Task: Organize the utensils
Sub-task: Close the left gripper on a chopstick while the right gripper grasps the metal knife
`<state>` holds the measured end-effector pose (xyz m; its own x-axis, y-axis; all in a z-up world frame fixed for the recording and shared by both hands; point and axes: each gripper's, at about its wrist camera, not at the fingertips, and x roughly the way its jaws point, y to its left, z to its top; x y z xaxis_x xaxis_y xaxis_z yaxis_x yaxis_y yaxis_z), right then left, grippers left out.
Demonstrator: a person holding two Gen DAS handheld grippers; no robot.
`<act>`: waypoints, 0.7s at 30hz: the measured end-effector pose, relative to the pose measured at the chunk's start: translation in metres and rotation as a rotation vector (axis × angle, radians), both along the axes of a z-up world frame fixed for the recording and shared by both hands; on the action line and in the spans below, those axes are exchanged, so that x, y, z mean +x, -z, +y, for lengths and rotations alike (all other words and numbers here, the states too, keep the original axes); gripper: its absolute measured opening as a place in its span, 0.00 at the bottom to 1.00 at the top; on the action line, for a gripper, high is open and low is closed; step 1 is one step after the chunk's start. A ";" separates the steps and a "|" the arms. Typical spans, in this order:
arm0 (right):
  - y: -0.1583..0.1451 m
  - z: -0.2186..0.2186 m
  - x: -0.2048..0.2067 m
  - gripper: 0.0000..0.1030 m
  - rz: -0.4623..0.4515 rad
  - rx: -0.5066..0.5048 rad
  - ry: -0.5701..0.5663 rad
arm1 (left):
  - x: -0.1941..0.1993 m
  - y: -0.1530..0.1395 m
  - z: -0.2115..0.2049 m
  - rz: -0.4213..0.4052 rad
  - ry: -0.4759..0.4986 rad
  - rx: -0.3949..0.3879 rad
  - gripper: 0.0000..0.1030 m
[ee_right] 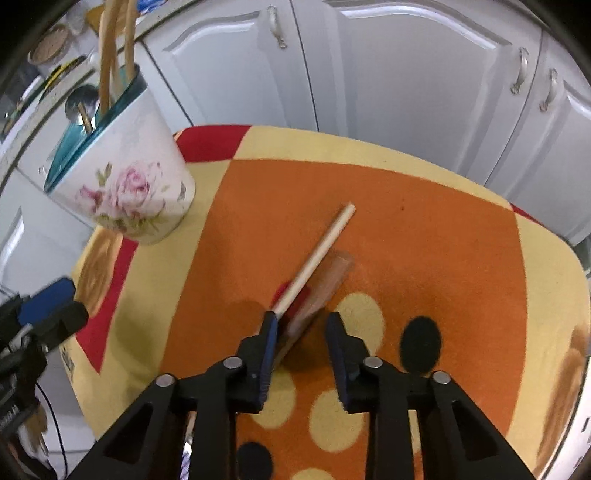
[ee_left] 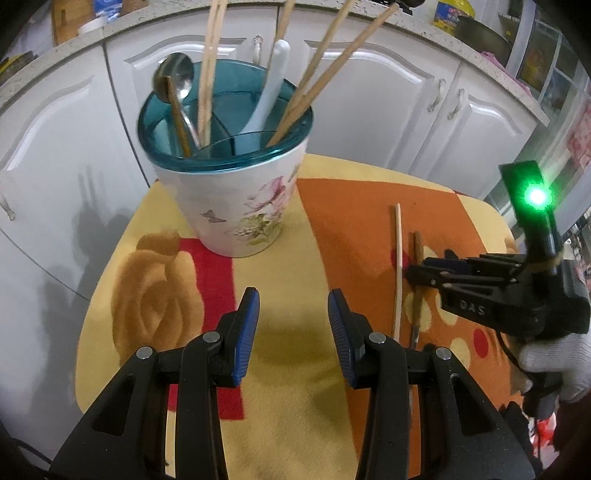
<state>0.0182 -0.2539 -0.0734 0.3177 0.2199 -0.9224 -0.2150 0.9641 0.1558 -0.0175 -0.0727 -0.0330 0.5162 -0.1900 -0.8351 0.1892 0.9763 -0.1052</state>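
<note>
A floral white utensil holder (ee_left: 236, 199) with a teal divided rim stands at the back left of the cloth; it also shows in the right wrist view (ee_right: 133, 188). It holds chopsticks (ee_left: 321, 74), a metal spoon (ee_left: 177, 77) and a white spoon (ee_left: 271, 85). A pale chopstick (ee_left: 398, 273) and a darker brown one (ee_left: 417, 291) lie side by side on the orange patch; in the right wrist view they are the pale chopstick (ee_right: 317, 254) and the blurred brown one (ee_right: 325, 284). My right gripper (ee_right: 301, 325) is open with its jaws around the brown chopstick, low over the cloth. My left gripper (ee_left: 293, 306) is open and empty.
The yellow, orange and red patterned cloth (ee_left: 280, 387) covers a small table. White cabinet doors (ee_right: 406, 81) stand close behind it. A counter (ee_left: 461, 33) with jars and a pan runs above them.
</note>
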 end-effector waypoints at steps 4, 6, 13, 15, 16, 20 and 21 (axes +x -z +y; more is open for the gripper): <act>0.000 -0.014 -0.010 0.21 0.009 -0.027 -0.026 | 0.003 0.003 -0.010 0.012 0.030 -0.008 0.36; -0.001 -0.022 -0.016 0.19 0.006 -0.058 -0.042 | 0.005 0.005 -0.015 0.025 0.046 -0.018 0.36; -0.002 -0.057 -0.027 0.19 0.025 -0.096 -0.023 | 0.019 0.011 -0.044 0.065 0.129 -0.052 0.36; -0.002 -0.065 -0.028 0.19 0.034 -0.078 -0.006 | 0.028 0.015 -0.056 0.082 0.151 -0.066 0.36; -0.002 -0.070 -0.029 0.19 0.036 -0.062 0.011 | 0.032 0.016 -0.062 0.087 0.161 -0.068 0.36; -0.001 -0.084 -0.031 0.23 0.048 0.024 0.075 | 0.055 0.026 -0.092 0.113 0.208 -0.054 0.36; -0.002 -0.089 -0.034 0.23 0.049 0.049 0.092 | 0.061 0.029 -0.099 0.115 0.218 -0.045 0.36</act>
<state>-0.0154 -0.3433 -0.0711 0.2929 0.2375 -0.9262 -0.1172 0.9703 0.2117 0.0433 -0.1718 -0.0617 0.3611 -0.3250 -0.8741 0.3792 0.9075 -0.1808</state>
